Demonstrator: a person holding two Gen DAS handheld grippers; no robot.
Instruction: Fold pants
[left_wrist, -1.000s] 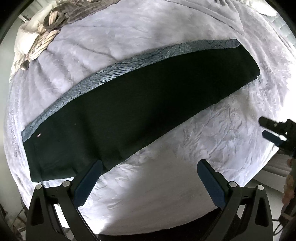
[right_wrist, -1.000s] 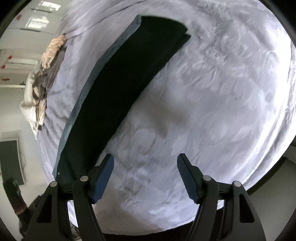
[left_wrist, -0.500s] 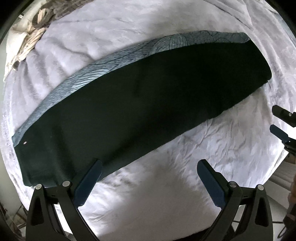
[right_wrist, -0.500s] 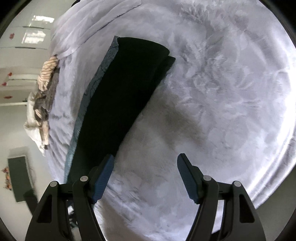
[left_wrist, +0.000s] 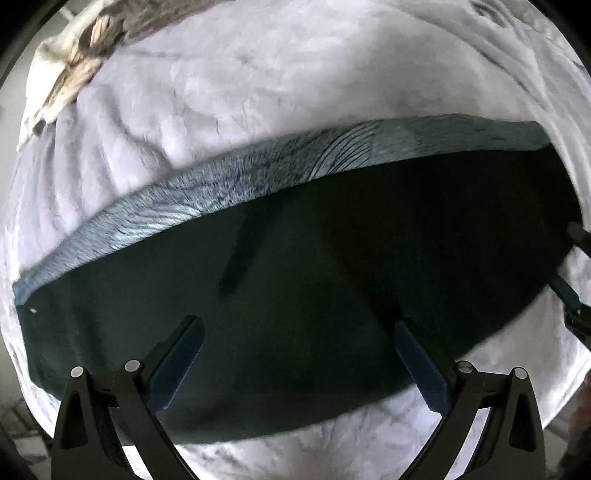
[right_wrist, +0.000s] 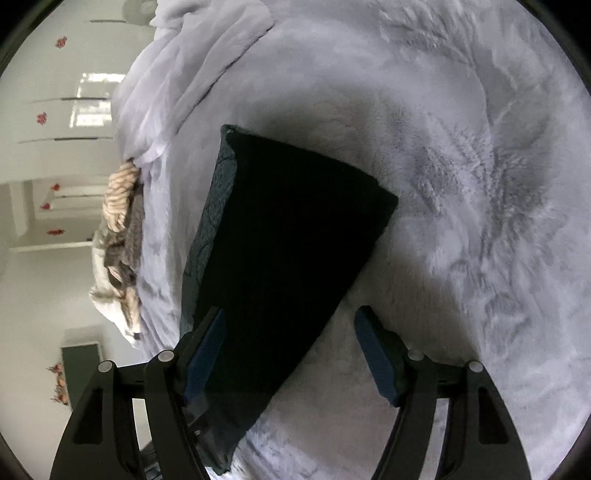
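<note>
Pants flat on blanket, long strip across left view. Clothes heap at far-left blanket edge, well apart from pants.

A pale lilac plush blanket covers the bed, creased in soft ridges – at its far edge lies a heap of beige and grey bedding. Beyond that heap stand white walls with small red decorations, brightly lit

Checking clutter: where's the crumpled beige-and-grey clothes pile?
Crumpled beige-and-grey clothes pile: left wrist view, upper left, at the pale fluffy blanket's edge, beyond the dark folded pants.
</note>
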